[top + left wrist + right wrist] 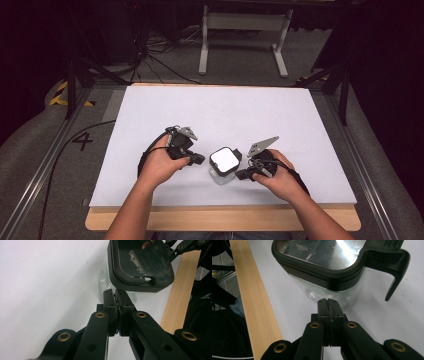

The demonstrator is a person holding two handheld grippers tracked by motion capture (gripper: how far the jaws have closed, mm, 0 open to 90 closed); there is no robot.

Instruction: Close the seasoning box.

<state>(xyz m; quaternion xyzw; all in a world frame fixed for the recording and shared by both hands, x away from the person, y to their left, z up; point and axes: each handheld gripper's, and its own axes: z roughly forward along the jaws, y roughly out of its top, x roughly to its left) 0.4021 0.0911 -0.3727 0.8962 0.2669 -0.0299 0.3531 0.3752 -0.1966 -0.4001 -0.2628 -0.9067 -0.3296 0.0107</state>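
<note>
Two clenched grippers flank a lidded clear container at lower centre of the high view.

Left gripper [200, 159] and right gripper [241, 174] both have jaws pressed together, grasping nothing, tips just beside the container [224, 165] on the white table [225, 110]. It looks rigid, light and slick-walled; the black lid [322, 267] rim or its side latch [395, 267] seems the surest hold.

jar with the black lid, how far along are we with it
Done: the clear jar stands upright on the white table with its black lid seated. In hand: the left tool and right tool flank its glass body, both with jaws shut and empty. Left: probably everything, since the lid's side latch hangs outward and nothing grips the jar.
</note>
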